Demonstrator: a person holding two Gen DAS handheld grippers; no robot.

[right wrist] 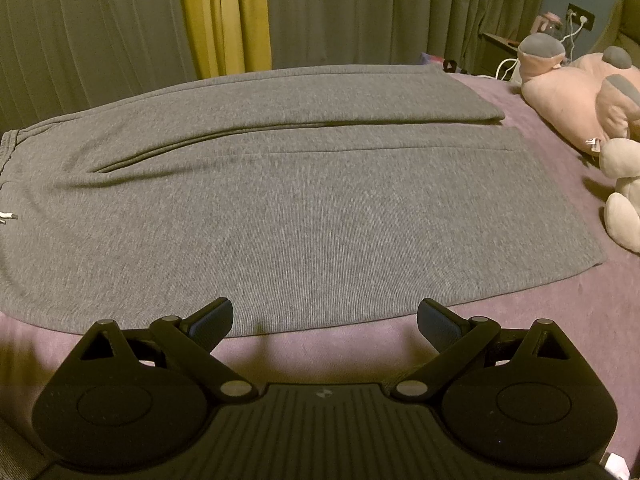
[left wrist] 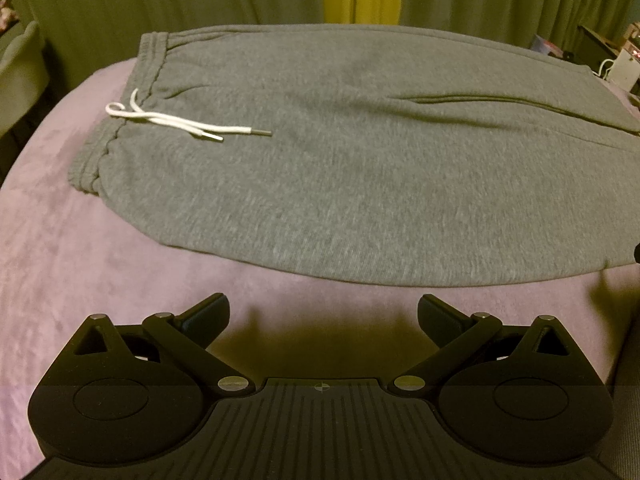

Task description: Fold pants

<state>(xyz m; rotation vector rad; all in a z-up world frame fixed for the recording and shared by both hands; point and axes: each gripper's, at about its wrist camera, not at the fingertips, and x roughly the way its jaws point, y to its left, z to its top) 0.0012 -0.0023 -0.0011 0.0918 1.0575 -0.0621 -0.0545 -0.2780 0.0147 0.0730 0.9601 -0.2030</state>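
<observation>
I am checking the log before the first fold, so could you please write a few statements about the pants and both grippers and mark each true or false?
1. The grey pants lie spread flat on the purple blanket. True.
2. The left gripper is shut on the waistband. False: it is open, holding nothing.
3. The white drawstring lies on top of the pants. True.
4. The right gripper holds a leg cuff. False: it is open, at the near edge.
</observation>
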